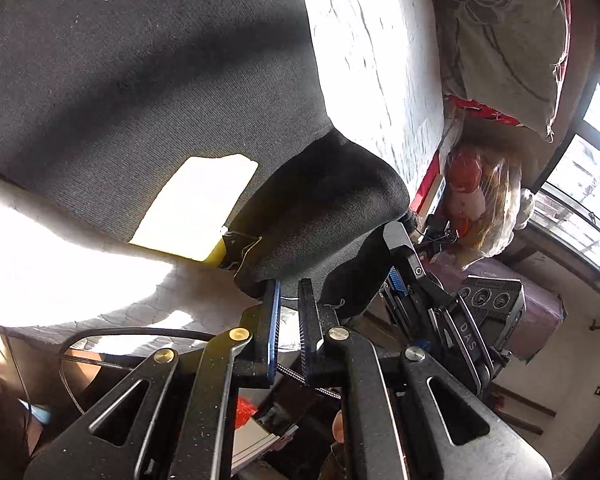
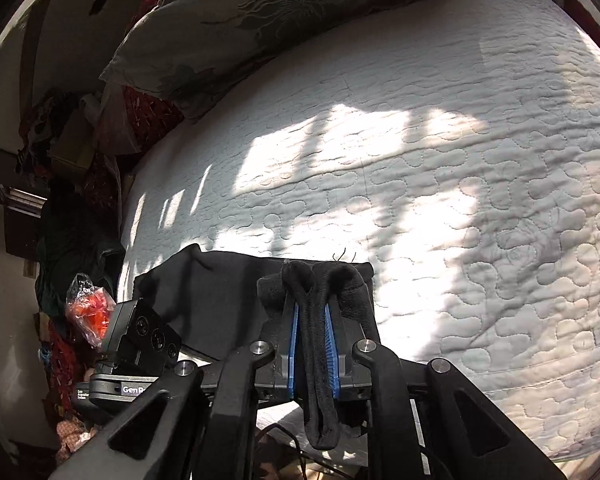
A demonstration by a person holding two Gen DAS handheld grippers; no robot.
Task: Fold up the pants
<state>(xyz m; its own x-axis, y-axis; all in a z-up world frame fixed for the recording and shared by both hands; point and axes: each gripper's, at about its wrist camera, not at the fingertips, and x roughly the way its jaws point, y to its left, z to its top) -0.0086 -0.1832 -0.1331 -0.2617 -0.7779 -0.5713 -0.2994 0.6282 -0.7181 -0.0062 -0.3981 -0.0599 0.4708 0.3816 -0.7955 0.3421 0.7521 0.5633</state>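
Dark grey-black pants [image 1: 140, 72] lie spread on the white quilted bed [image 1: 372, 64], with a pale yellow label [image 1: 196, 208] showing on them. My left gripper [image 1: 289, 286] is shut on a lifted edge of the pants near the bed's front edge. My right gripper [image 2: 312, 280] is shut on another bunched black edge of the pants [image 2: 312, 320], which hangs down between its blue pads [image 2: 294, 332]. The rest of the pants [image 2: 220, 280] trail to the left over the bed [image 2: 440, 160]. The right gripper also shows in the left wrist view [image 1: 404, 256], close beside the left one.
A floral pillow [image 2: 260, 12] lies at the head of the bed, with red cloth under it. Bags and clutter [image 2: 88, 308] stand on the floor beside the bed. A window [image 1: 588, 184] is at the right of the left wrist view. The other gripper's body [image 2: 140, 344] is low left.
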